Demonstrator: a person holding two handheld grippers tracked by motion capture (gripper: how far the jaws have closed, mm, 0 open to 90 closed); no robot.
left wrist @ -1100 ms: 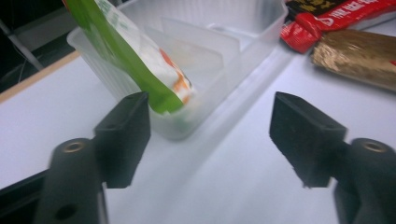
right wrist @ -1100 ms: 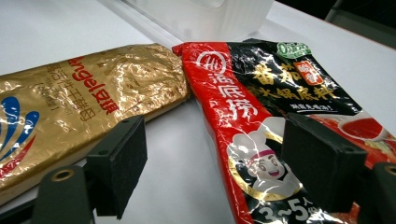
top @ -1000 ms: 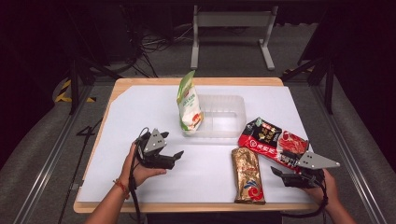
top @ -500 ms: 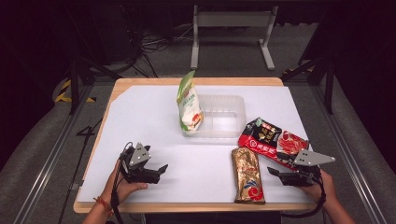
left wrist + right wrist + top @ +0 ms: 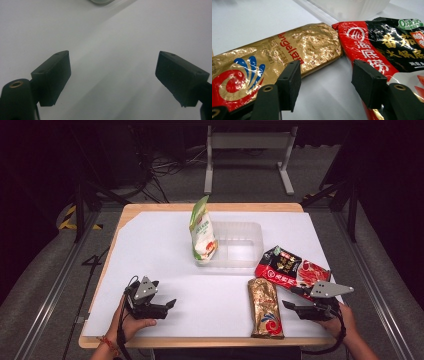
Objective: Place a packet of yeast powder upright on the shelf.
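The right gripper (image 5: 294, 299), its jaws just narrowed but still parted and empty, hovers between the crinkled gold foil packet (image 5: 274, 60) and the glossy red-and-black plastic pouch (image 5: 384, 47), seemingly about to pick one. The left gripper (image 5: 170, 304), released wide, has dropped back to the bare white table sheet (image 5: 165, 245); the green-and-white bag (image 5: 201, 230) leans in the clear tray (image 5: 250, 232).

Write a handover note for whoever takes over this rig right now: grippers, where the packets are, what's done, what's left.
Left gripper: open, empty, low over the bare white table.
Right gripper: jaws have just been closing, nothing between them yet; it sits between the gold packet and the red-and-black packet.
Green-and-white pouch: stands in the clear tray.
Done: one pouch in the tray.
Left, probably: the two packets lying flat on the table.
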